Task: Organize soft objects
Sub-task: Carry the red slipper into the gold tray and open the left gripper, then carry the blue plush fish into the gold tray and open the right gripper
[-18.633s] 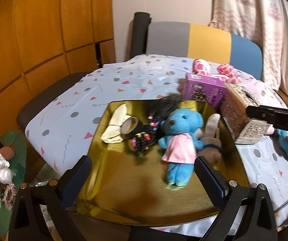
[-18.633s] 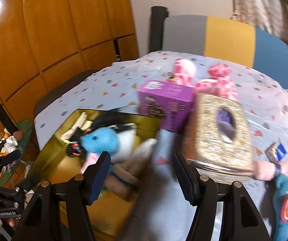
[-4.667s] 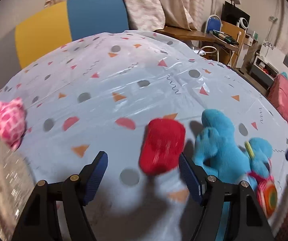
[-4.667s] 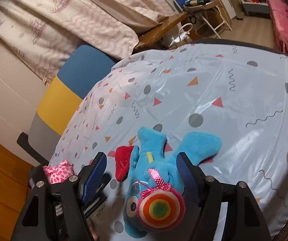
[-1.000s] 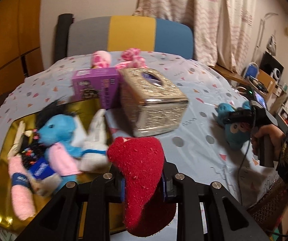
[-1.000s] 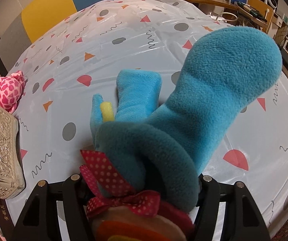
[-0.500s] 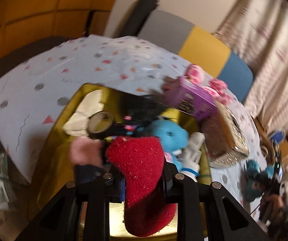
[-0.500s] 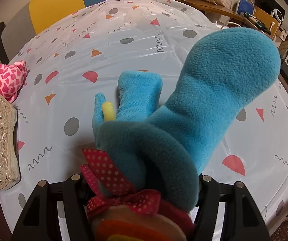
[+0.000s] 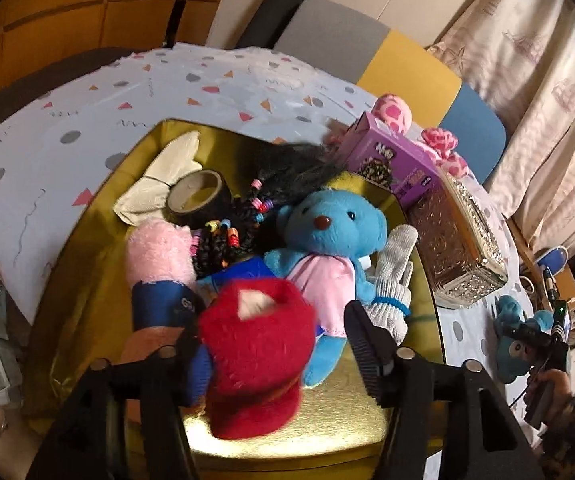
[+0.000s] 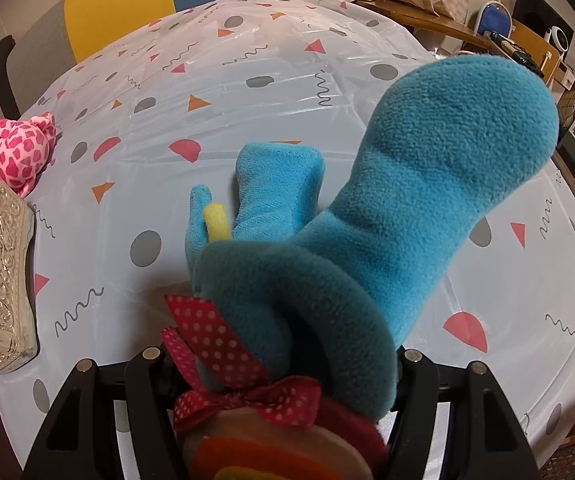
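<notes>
My left gripper (image 9: pixel 275 340) is open over the gold tray (image 9: pixel 79 248). The red fuzzy sock (image 9: pixel 255 360) sits loose between its fingers, blurred, over the tray's front. In the tray lie a blue teddy bear in a pink shirt (image 9: pixel 327 252), a pink plush (image 9: pixel 159 256), a white glove (image 9: pixel 391 280), a black wig with beads (image 9: pixel 271 192) and a tape roll (image 9: pixel 199 196). My right gripper (image 10: pixel 279 376) is shut on the blue plush toy with a dotted red bow (image 10: pixel 367 232), held above the table; it also shows far right in the left wrist view (image 9: pixel 519 340).
A silver tissue box (image 9: pixel 459 248) and a purple box (image 9: pixel 395 160) stand right of the tray. A pink spotted plush (image 10: pixel 15 148) lies behind them. The dotted tablecloth (image 10: pixel 247 92) spreads under the right gripper. A chair (image 9: pixel 367 44) stands behind the table.
My left gripper has opened and let go of the red sock, which drops toward the tray. The right gripper still holds the blue plush and has barely moved.
</notes>
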The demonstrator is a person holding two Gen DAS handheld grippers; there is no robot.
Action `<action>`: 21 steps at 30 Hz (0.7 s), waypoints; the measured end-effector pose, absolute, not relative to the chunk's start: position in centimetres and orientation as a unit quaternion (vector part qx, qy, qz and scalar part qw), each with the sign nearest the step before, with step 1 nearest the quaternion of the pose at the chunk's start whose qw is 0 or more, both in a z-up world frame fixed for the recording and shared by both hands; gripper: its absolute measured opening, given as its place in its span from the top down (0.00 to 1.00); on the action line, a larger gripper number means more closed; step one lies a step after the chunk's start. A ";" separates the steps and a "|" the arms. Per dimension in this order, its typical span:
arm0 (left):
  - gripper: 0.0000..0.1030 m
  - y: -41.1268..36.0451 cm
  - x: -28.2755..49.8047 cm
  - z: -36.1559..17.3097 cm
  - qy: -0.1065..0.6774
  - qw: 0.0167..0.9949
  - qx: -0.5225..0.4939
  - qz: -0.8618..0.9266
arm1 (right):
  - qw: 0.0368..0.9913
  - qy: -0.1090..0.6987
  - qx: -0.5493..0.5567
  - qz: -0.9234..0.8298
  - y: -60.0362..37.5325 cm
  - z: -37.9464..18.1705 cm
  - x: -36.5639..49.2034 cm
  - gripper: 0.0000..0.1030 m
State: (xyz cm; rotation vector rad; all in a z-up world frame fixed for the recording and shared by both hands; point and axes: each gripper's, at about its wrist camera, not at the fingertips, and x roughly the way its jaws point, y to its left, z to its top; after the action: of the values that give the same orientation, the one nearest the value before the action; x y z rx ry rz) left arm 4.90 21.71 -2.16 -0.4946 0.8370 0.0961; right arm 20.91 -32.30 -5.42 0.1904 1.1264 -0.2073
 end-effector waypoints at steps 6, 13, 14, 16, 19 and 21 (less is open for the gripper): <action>0.39 21.6 3.7 -1.3 0.382 0.901 -0.193 0.073 | 0.837 0.531 0.084 -0.101 -32.1 -5.2 20.8 0.34; 0.32 20.9 3.0 0.0 0.365 0.913 -0.148 0.106 | 0.840 0.528 0.068 -0.104 -31.5 -5.1 20.7 0.36; 0.27 20.8 2.9 0.2 0.363 0.914 -0.141 0.109 | 0.840 0.528 0.069 -0.104 -31.6 -5.0 20.6 0.37; 0.23 20.4 2.6 0.6 0.356 0.918 -0.132 0.114 | 0.841 0.525 0.081 -0.103 -31.7 -4.7 20.4 0.38; 0.23 20.2 2.3 1.1 0.347 0.922 -0.123 0.119 | 0.846 0.512 0.110 -0.101 -32.3 -3.8 19.8 0.39; 0.23 20.1 2.2 1.1 0.345 0.923 -0.116 0.122 | 0.851 0.498 0.135 -0.099 -32.8 -2.9 19.2 0.39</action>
State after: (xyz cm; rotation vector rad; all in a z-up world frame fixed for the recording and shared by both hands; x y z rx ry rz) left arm 2.20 20.15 1.15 -0.2387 0.7075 0.2513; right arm 19.24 -32.77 -2.86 0.2849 1.0479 -0.2075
